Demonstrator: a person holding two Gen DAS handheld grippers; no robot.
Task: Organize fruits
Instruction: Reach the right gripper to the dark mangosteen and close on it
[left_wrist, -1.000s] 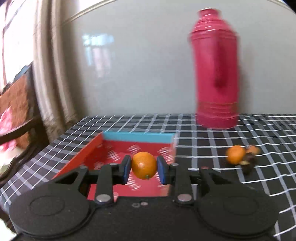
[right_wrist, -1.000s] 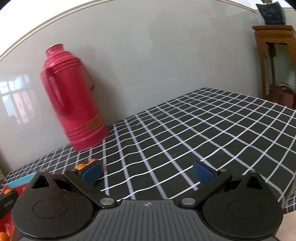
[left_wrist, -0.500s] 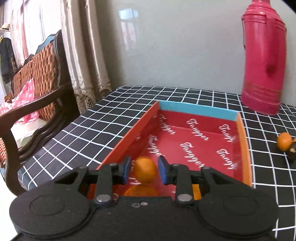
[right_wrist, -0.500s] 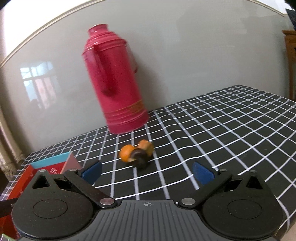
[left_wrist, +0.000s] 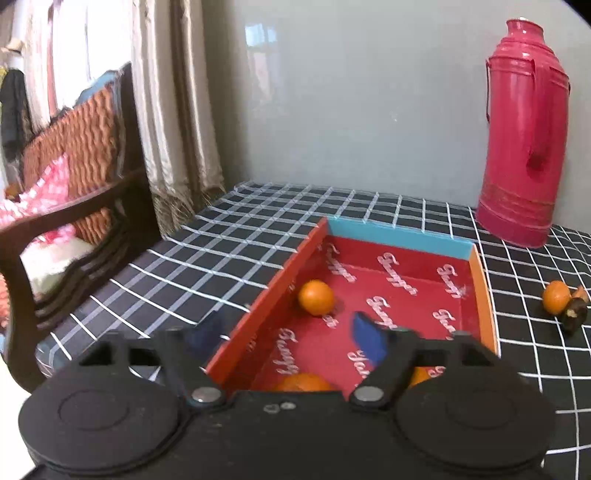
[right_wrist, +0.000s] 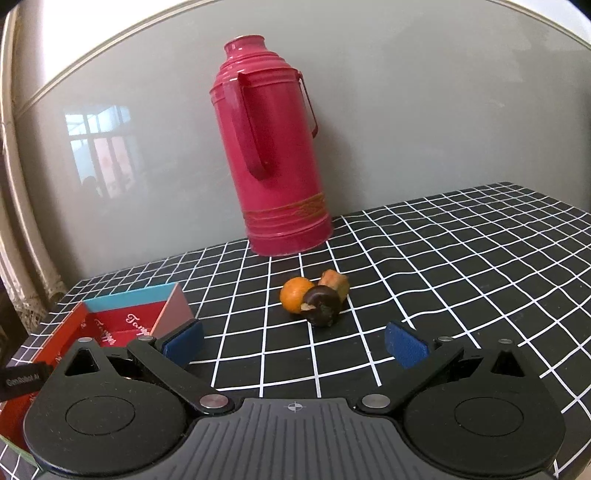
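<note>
Left gripper (left_wrist: 288, 332) jaws just opened wide, nothing being held; orange (left_wrist: 316, 297) lying against red tray (left_wrist: 266, 295) left wall; right gripper (right_wrist: 295, 341) being held wide open, empty

A black cloth with a white grid covered the worktop (right_wrist: 443, 266). A deep pink flask (right_wrist: 273, 155) with dull gold bands stood at twelve o'clock against a pale grey-green wall (right_wrist: 424, 110). The box (left_wrist: 406, 243) showed a red floor with white script lettering, a turquoise far wall and orange side walls. An orange fruit (left_wrist: 316, 297) lay inside it. At the box's three o'clock sat another orange fruit (right_wrist: 295, 294), a dark brown one (right_wrist: 323, 304) and a tan piece (right_wrist: 335, 282). Both tools were black with blue pads (right_wrist: 406, 349). Beige curtains (left_wrist: 166, 110) hung at ten o'clock.
</note>
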